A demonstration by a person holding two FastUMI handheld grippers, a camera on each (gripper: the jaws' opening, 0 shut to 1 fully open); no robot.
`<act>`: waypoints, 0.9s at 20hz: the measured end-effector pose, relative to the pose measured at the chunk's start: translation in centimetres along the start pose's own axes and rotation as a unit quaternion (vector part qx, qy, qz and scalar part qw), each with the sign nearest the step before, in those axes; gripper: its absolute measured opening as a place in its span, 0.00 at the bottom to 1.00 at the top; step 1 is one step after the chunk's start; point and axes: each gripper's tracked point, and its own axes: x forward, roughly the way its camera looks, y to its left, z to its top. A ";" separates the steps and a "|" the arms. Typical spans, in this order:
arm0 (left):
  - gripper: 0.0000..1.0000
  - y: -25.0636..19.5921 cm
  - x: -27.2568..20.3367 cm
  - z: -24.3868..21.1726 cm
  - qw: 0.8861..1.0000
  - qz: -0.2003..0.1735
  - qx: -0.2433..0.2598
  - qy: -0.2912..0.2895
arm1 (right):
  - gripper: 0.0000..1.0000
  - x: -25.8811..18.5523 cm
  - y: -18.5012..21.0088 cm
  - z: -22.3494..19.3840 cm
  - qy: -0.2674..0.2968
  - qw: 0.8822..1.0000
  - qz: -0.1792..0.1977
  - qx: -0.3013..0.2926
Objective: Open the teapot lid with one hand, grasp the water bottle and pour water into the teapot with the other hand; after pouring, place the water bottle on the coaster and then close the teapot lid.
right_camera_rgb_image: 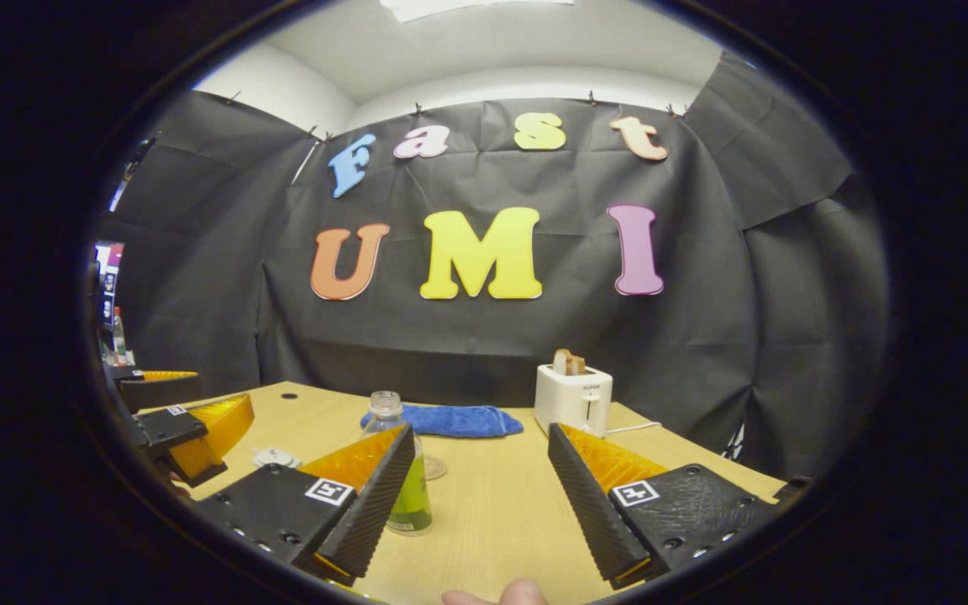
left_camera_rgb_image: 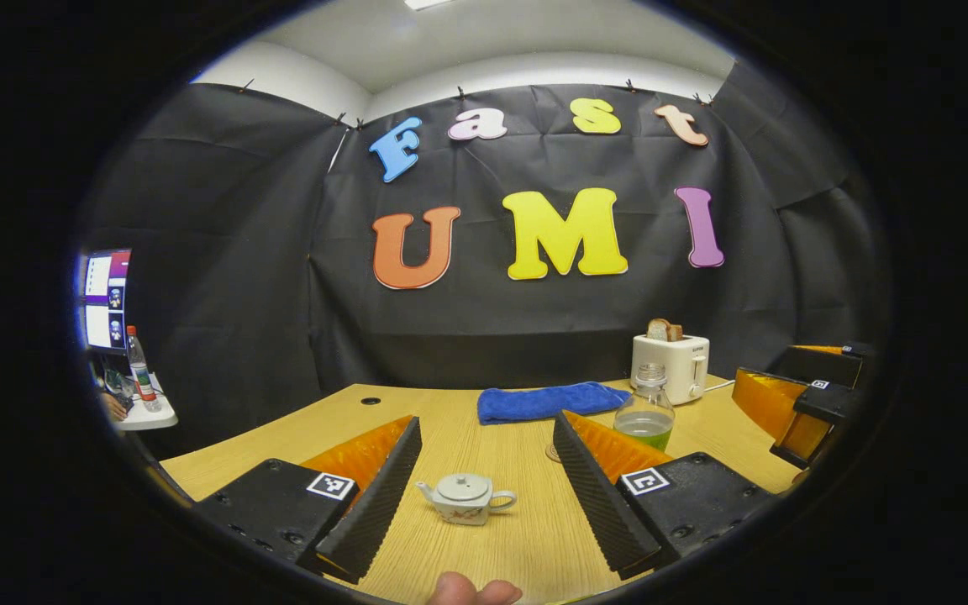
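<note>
Left tongs (left_camera_rgb_image: pixel 484 496) gape wide, the lidded teapot (left_camera_rgb_image: pixel 465 497) on the bench (left_camera_rgb_image: pixel 526 538) between their tips; a skewed pinch could slip off the knob. Right tongs (right_camera_rgb_image: pixel 480 496), also wide, flank nothing; the apparently uncapped water bottle (right_camera_rgb_image: pixel 404 470), beyond their left finger, could tip if clipped

Small dark brand mark on toaster (right_camera_rgb_image: pixel 573 399) front, too small to be read, bottle (right_camera_rgb_image: pixel 404 470) label unreadable, square coded markers on gripper bodies carried no letters or numbers
</note>
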 end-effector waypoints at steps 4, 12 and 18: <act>0.99 -0.1 0.0 -0.1 1.000 -0.001 0.002 0.002 | 0.95 0.0 0.1 -0.2 0.002 1.000 -0.003 -0.004; 0.99 0.1 0.1 -0.3 1.000 0.004 -0.010 -0.004 | 0.95 -0.3 0.5 0.2 -0.003 1.000 0.010 -0.001; 0.99 1.6 -0.1 -3.7 1.000 0.010 -0.007 0.024 | 0.94 0.2 0.3 -1.7 0.010 1.000 0.018 -0.008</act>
